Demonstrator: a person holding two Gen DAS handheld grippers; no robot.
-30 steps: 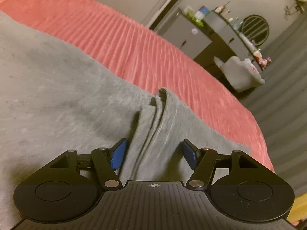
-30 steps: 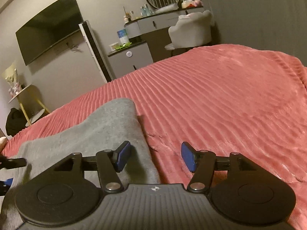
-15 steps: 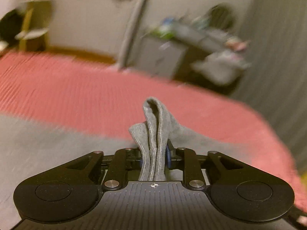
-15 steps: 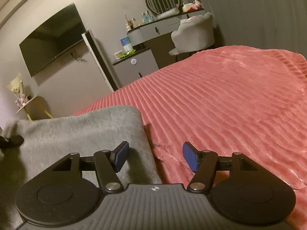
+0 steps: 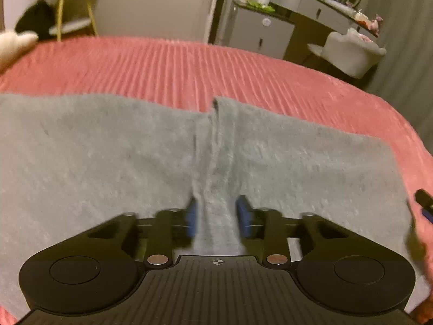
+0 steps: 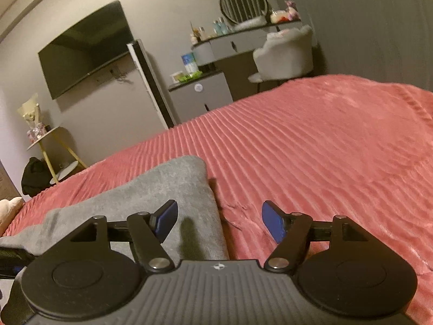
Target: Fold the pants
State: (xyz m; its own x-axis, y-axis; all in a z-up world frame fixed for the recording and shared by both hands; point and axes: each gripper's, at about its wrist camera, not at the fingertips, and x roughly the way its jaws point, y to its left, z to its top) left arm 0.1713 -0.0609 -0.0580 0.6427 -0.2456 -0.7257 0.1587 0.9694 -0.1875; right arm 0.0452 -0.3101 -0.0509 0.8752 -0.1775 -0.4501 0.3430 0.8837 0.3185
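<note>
Spread flat across the near part of the pink ribbed bed (image 5: 189, 65): grey fleece pants (image 5: 108, 149), reaching almost to the bed's right edge in the left wrist view. Pinched up from the middle of that cloth, a narrow ridge of fabric running away toward the far side of the bed.

Clenched on the near end of that ridge: the left tongs (image 5: 217, 216), blue pads (image 5: 191, 216) pressed against the fold from both sides, jaws having just been closing with the pants between them. Picture slightly blurred around the pads.

Over the pants' corner (image 6: 167, 187) on the bed: the right tongs (image 6: 219, 219), released, jaws having just been opening and standing wide. Below the gap, the edge of the grey cloth and bare pink bedspread, neither one pinched.

Beyond the far side of the bed: a grey cabinet (image 6: 203, 97) with a round sticker on its front, a blue-and-white container (image 6: 189, 63) on top, label too blurred to read. Also beyond the bed: a dark wall-mounted screen (image 6: 86, 48), a pale fluffy chair (image 6: 286, 54) and a round mirror (image 6: 243, 2).
</note>
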